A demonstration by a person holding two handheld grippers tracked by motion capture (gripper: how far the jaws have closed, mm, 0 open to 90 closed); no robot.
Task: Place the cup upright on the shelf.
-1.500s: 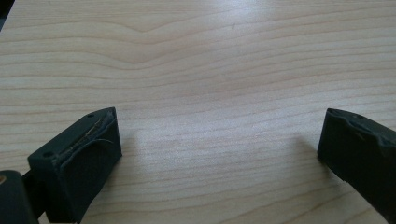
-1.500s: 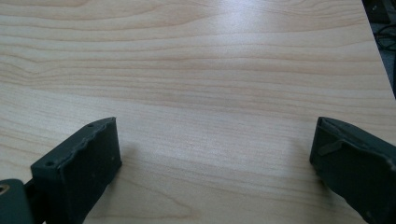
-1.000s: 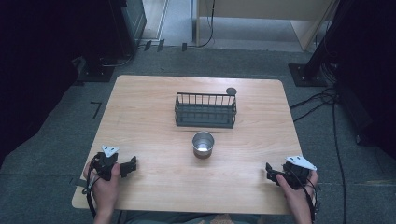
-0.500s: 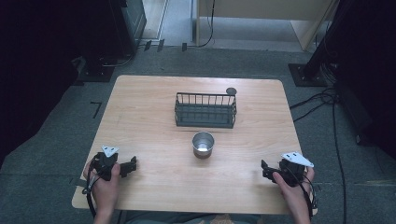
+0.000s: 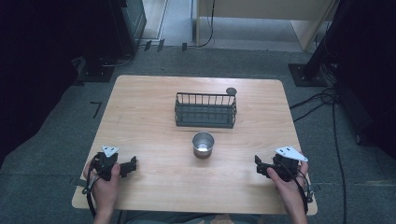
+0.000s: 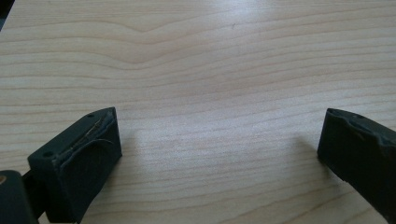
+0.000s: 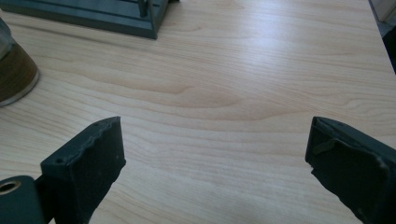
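Flanking cup [image 5: 203, 143]: right gripper [image 5: 258, 169]; left gripper [image 5: 132, 164]

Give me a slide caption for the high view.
Two open tongs, left and right, rest near a steel cup before a wire basket.

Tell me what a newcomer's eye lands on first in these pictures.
First, the shiny metal cup standing upright near the middle of the wooden table, with the dark wire basket just beyond it. Next, the two tongs at the near edge, left tongs and right tongs, each held in a hand, open, with bare wood between their jaws.
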